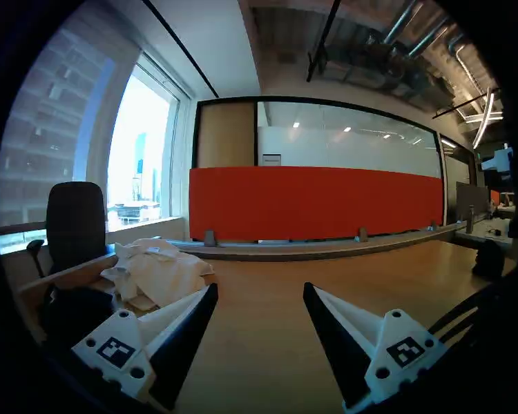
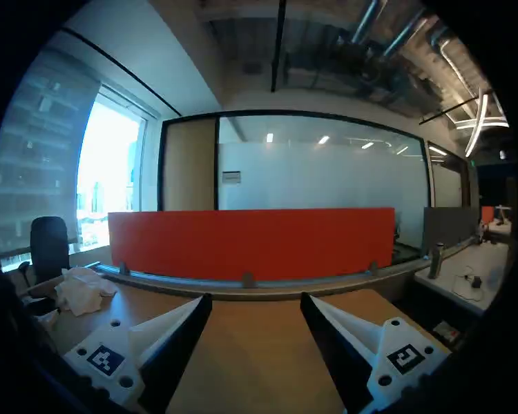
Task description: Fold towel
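Observation:
A crumpled cream towel [image 1: 155,269] lies in a heap on the wooden table [image 1: 273,331], at the left of the left gripper view. My left gripper [image 1: 260,291] is open, its left fingertip close to the heap's near edge, nothing between the fingers. In the right gripper view the same towel [image 2: 83,288] sits farther off at the far left of the table [image 2: 259,359]. My right gripper [image 2: 255,300] is open and holds nothing, well to the right of the towel.
An orange divider panel [image 1: 314,201] runs along the table's far edge, also seen as the orange panel [image 2: 252,241]. A black office chair [image 1: 76,224] stands left by the window. A dark object [image 1: 489,259] sits at the table's right. A neighbouring desk [image 2: 466,265] carries a bottle.

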Motion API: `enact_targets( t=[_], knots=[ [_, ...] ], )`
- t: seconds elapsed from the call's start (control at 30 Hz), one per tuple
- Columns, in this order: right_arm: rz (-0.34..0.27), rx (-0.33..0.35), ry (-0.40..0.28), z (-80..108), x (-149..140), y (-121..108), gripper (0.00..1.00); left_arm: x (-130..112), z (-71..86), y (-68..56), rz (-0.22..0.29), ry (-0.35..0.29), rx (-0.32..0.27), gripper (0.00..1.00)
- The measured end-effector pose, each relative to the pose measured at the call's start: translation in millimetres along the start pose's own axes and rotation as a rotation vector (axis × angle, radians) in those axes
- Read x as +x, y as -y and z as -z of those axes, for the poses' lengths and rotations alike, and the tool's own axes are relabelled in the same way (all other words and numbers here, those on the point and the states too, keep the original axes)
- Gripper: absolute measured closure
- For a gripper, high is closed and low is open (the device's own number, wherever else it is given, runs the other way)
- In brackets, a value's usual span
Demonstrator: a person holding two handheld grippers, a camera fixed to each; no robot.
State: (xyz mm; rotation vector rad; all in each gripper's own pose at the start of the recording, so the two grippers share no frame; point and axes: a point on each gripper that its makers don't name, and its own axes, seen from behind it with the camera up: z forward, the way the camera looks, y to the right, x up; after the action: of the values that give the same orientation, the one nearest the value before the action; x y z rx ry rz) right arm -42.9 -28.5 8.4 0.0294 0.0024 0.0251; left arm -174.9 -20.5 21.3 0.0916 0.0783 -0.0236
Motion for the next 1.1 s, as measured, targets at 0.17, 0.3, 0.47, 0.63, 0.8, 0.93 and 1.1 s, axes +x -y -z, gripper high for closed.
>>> enact_targets(
  t=[0.17, 0.3, 0.47, 0.63, 0.8, 0.93, 1.1],
  knots=[
    [0.001, 0.014, -0.002, -5.6, -8, 9, 0.01, -12, -1.4, 4.4, 0.006, -0.007, 0.008, 0.08],
    [0.01, 0.021, -0.011, -9.4, -9, 13, 0.01, -15, -1.8, 9.3, 0.012, -0.016, 0.02, 0.08],
    [0.011, 0.026, -0.021, -11.4, -9, 15, 0.01, -19, 0.3, 11.9, 0.025, -0.019, 0.03, 0.08],
    [0.01, 0.027, -0.021, -11.1, -13, 15, 0.01, -23, 1.4, 9.6, 0.006, -0.014, 0.03, 0.08],
    [0.011, 0.025, -0.017, -9.9, -16, 13, 0.01, -25, -0.7, 4.6, -0.006, -0.007, 0.019, 0.08],
    [0.009, 0.024, -0.017, -8.0, -16, 11, 0.01, -25, -1.4, 5.4, -0.006, -0.007, 0.024, 0.08],
    [0.009, 0.02, -0.019, -6.0, -17, 7, 0.01, -25, -0.6, 8.1, -0.006, -0.006, 0.035, 0.08]
  ],
)
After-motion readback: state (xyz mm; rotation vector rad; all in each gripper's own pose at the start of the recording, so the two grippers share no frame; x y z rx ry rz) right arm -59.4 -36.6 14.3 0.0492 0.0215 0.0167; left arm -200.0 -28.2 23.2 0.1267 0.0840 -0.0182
